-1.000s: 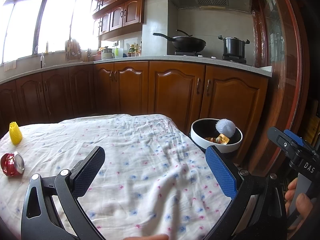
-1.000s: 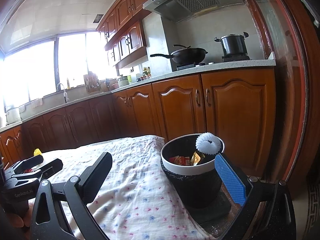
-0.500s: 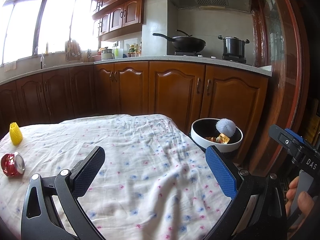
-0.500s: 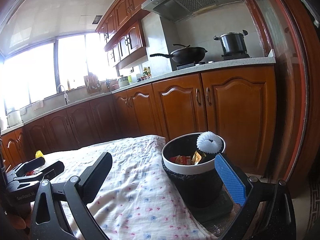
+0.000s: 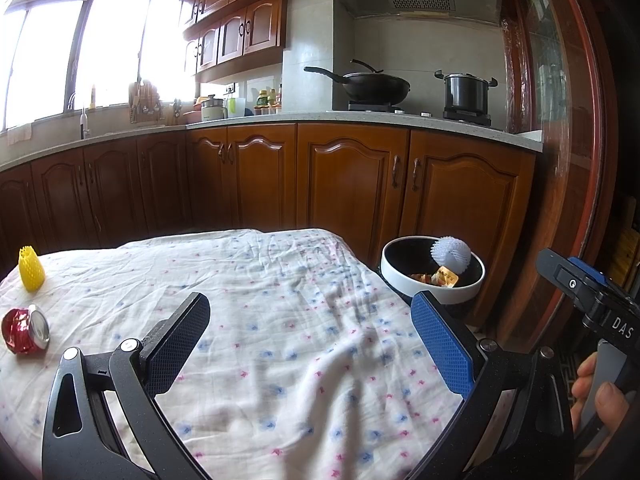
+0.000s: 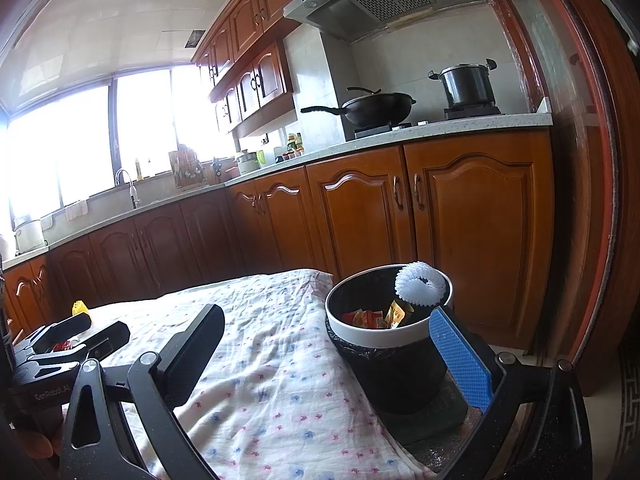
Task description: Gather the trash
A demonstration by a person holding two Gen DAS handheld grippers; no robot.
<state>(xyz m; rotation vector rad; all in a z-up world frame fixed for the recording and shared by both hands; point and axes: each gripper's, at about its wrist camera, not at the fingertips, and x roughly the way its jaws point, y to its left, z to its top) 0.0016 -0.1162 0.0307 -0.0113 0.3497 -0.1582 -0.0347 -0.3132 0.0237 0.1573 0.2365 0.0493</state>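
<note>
A crushed red can [image 5: 25, 330] and a yellow foam net [image 5: 31, 269] lie at the table's left side. The yellow net also shows in the right wrist view [image 6: 80, 307]. A black trash bin with a white rim [image 5: 432, 286] stands off the table's right edge; it holds a white foam net [image 5: 451, 251] and wrappers [image 5: 444, 278]. The bin [image 6: 388, 336] is close in the right wrist view. My left gripper [image 5: 310, 338] is open and empty over the cloth. My right gripper [image 6: 326, 350] is open and empty beside the bin.
The table wears a white flowered cloth [image 5: 280, 320]. Wooden kitchen cabinets [image 5: 348, 184] run behind it, with a wok [image 5: 368, 86] and a pot [image 5: 466, 94] on the stove. A wooden door frame [image 5: 576, 160] stands at the right.
The right gripper has tilted slightly, so the bin sits a little lower in its view. The left gripper has barely moved. Nothing was picked up or dropped.
</note>
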